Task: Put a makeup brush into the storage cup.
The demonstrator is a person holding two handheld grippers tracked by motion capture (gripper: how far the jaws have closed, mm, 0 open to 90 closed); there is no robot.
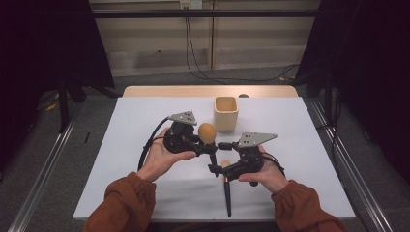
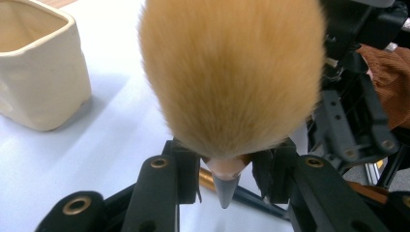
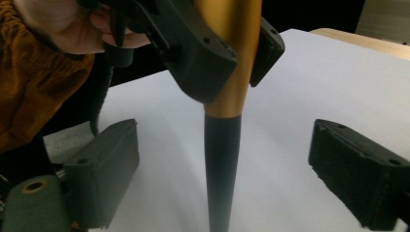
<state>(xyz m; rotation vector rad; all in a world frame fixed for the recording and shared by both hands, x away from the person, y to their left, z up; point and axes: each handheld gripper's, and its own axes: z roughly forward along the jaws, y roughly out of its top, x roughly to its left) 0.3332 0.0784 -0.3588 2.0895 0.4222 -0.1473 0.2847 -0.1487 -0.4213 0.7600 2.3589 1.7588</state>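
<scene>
Orange bristles crown the makeup brush (image 1: pixel 208 134), which the left gripper (image 1: pixel 209 149) clamps by its gold ferrule, upright above the middle of the white table (image 1: pixel 145 121). The right gripper (image 1: pixel 218 155) has its jaws spread on either side of the brush's black handle (image 3: pixel 221 164), pads clear of it. This looks like a hand-over, or a steadying grip, before the brush goes into the cream cup (image 1: pixel 226 113) near the table's far edge. Next, I judge, the right jaws must close squarely on the handle before the left lets go.
</scene>
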